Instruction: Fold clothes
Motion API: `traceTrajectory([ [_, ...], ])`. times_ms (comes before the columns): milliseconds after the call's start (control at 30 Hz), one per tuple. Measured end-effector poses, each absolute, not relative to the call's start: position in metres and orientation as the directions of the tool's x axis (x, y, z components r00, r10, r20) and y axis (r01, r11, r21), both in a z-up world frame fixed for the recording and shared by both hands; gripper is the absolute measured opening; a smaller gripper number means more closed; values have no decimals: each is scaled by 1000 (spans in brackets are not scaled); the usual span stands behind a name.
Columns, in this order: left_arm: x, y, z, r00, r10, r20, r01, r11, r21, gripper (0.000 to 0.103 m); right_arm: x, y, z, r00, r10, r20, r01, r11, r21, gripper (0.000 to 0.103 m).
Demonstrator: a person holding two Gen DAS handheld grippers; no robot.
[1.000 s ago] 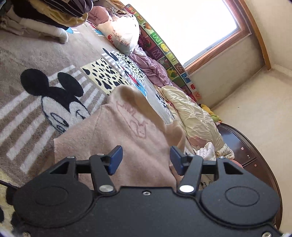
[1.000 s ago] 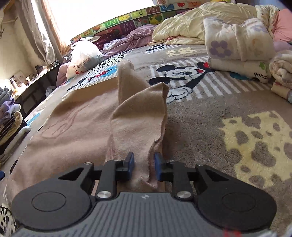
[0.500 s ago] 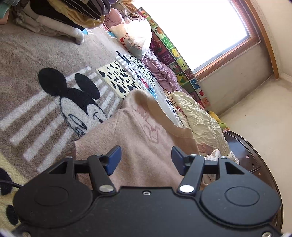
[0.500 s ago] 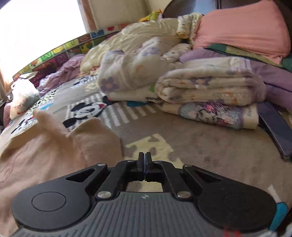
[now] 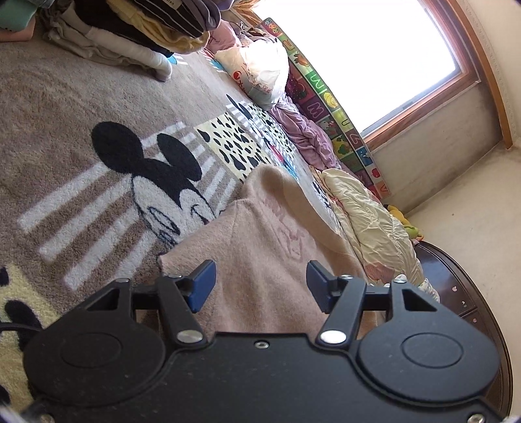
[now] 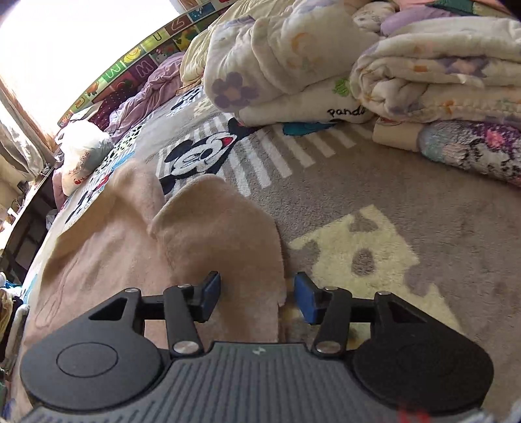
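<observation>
A beige fleece garment (image 5: pixel 267 253) lies on the Mickey Mouse blanket (image 5: pixel 81 136). My left gripper (image 5: pixel 259 284) is open and empty, held just above the garment's near part. In the right wrist view the same garment (image 6: pixel 130 247) has a folded-over flap (image 6: pixel 221 234) that reaches between the fingers of my right gripper (image 6: pixel 257 294). That gripper is open and the flap edge lies loose between the blue pads, not clamped.
Folded quilts (image 6: pixel 407 81) are stacked at the right. A heap of clothes (image 5: pixel 140 29) lies at the far left. A white pillow (image 5: pixel 260 71), a purple sheet (image 5: pixel 302 136) and a cream duvet (image 5: pixel 368 224) line the window side by a colourful alphabet mat (image 5: pixel 329 104).
My right gripper was shut on the flap, then swung right while shut; now it is open with the flap lying loose between its pads. The left gripper stayed open and shifted slightly.
</observation>
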State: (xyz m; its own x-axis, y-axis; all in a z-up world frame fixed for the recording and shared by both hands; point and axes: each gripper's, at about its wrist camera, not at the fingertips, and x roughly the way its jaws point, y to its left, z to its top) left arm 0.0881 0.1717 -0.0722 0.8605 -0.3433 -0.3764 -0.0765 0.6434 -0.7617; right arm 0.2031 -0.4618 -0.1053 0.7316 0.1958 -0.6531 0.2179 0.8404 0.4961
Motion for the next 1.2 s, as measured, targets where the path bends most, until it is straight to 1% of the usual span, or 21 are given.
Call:
traceTrajectory([
  [33,90,171,-73,859,-344,-379,-78,645,-761,61,208,-456,-106,728,215,-651,190,849,494,46],
  [67,91,171,-74,857,-344,-383,-81,645,-760,61,212,-448,-105,721,232,-653,159,862,481,17],
  [100,92,171,-76,855,-345,-386,-82,646,-759,61,212,-438,-102,721,234,-653,135,876,463,13],
  [167,92,171,-77,853,-351,-386,-79,644,-761,61,200,-428,-89,761,174,-625,145,893,425,12],
  [233,92,172,-77,854,-359,-376,-72,635,-769,61,172,-431,-66,824,80,-562,200,886,419,12],
  [267,92,173,-76,855,-361,-374,-71,632,-772,61,161,-432,-57,836,28,-548,231,888,397,12],
  [333,94,173,-77,853,-364,-374,-70,630,-773,61,153,-428,-49,806,-105,-582,311,912,266,11],
  [400,94,172,-76,852,-365,-375,-67,634,-770,61,166,-431,-63,705,-176,-687,363,922,136,12],
  [467,91,175,-74,860,-354,-369,-69,634,-770,62,173,-440,-73,627,-229,-744,420,905,76,14],
  [500,90,176,-73,863,-348,-365,-71,633,-770,62,172,-443,-74,619,-247,-745,437,897,66,15],
  [533,89,179,-72,870,-336,-362,-78,630,-773,62,168,-443,-69,641,-253,-724,438,896,75,16],
  [633,87,187,-73,886,-264,-381,-141,629,-765,62,169,-428,-56,709,-222,-670,371,925,87,18],
  [700,85,193,-76,887,-209,-411,-202,625,-754,62,172,-414,-50,744,-173,-646,308,946,101,22],
  [800,84,202,-82,878,-168,-449,-269,602,-752,62,181,-392,-52,771,-1,-637,163,967,195,27],
  [867,83,206,-85,872,-151,-466,-297,593,-748,62,183,-375,-58,756,86,-649,91,968,234,28],
  [933,86,206,-89,858,-159,-489,-312,594,-741,62,181,-359,-65,739,157,-655,34,962,269,29],
  [1000,89,206,-93,839,-180,-513,-328,584,-742,61,177,-344,-73,721,205,-662,-9,958,287,35],
  [1067,88,206,-98,830,-202,-520,-336,563,-755,60,171,-333,-82,711,198,-674,-24,965,259,39],
  [1133,89,205,-100,829,-257,-496,-314,519,-795,60,161,-330,-88,735,198,-648,-38,967,253,40],
  [1167,89,204,-102,829,-285,-482,-303,495,-814,56,156,-331,-90,749,205,-631,-43,964,263,41],
  [1200,91,203,-104,830,-310,-463,-282,484,-829,43,152,-334,-92,761,218,-611,-43,957,288,41],
])
